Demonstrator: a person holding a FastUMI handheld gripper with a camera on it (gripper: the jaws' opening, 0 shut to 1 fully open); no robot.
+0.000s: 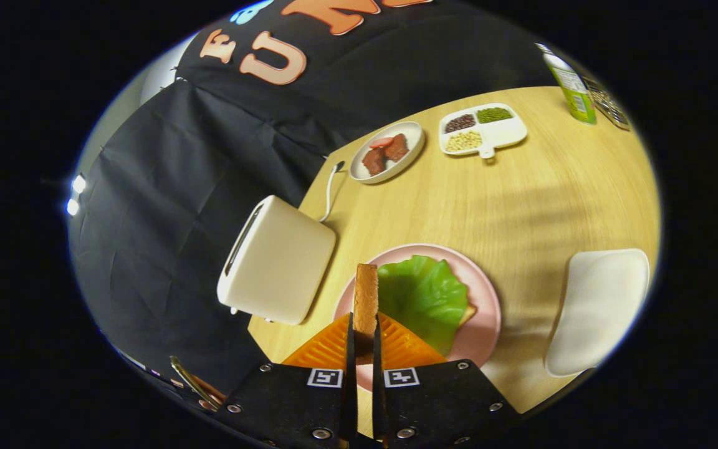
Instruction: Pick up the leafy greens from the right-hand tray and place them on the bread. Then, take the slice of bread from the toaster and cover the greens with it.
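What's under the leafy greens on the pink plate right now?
A corner of bread peeks out beneath the leafy greens on the pink plate; the rest of that slice is covered. The tool is shut on the second bread slice, held on edge just above.

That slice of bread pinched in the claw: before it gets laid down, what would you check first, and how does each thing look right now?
1. Grip: the gripper has both fingers pressed on the bread slice, held on edge. Ok.
2. Leafy greens already on the pink plate. Ok.
3. Bottom bread under the greens: only a corner peeks out. Cannot tell if centred.
4. Slice above the greens: it sits by their edge nearest the toaster. Not ok yet.
5. Slice clear of the toaster. Ok.
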